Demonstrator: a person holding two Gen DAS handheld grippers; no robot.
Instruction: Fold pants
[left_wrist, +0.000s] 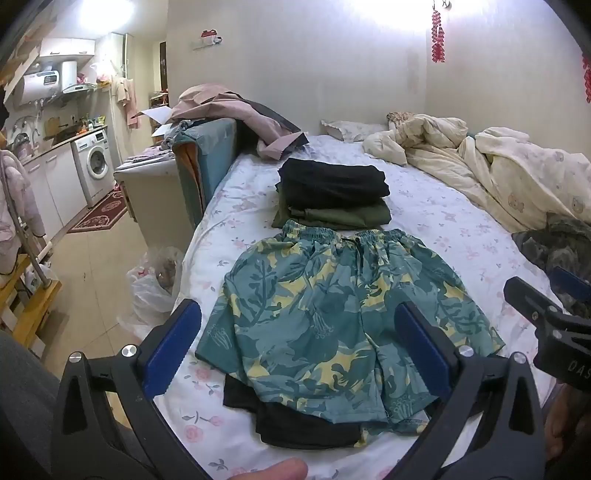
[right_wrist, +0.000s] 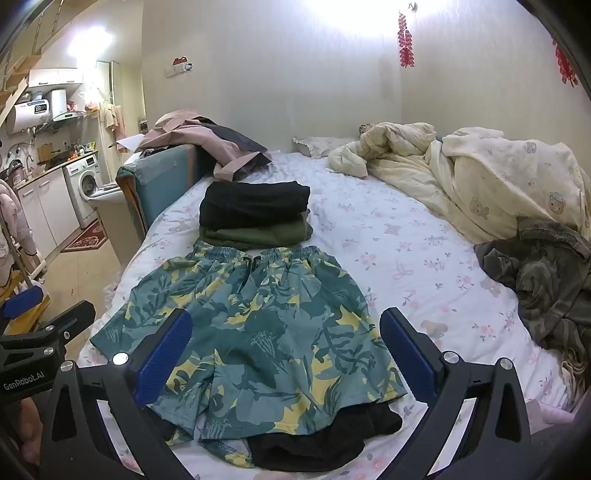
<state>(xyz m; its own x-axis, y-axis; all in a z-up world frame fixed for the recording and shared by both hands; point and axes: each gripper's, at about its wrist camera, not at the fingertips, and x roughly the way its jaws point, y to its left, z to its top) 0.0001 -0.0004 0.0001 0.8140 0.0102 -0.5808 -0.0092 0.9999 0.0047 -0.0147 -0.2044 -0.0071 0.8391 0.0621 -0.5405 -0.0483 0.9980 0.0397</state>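
Observation:
Teal and yellow leaf-print shorts (left_wrist: 332, 314) lie spread flat on the flowered bed sheet (left_wrist: 443, 221), waistband away from me, black lining showing at the leg hems (left_wrist: 306, 424). They also show in the right wrist view (right_wrist: 251, 332). My left gripper (left_wrist: 299, 350) is open and empty, hovering above the near hems. My right gripper (right_wrist: 288, 354) is open and empty too, above the same shorts. The right gripper's body shows at the right edge of the left wrist view (left_wrist: 546, 321).
A stack of folded black and olive garments (left_wrist: 332, 195) sits just beyond the waistband. A crumpled cream quilt (right_wrist: 480, 177) and a camouflage garment (right_wrist: 546, 280) lie to the right. Pink clothes (left_wrist: 236, 114) hang over a teal box at the bed's left edge. Plastic bags (left_wrist: 155, 288) sit on the floor.

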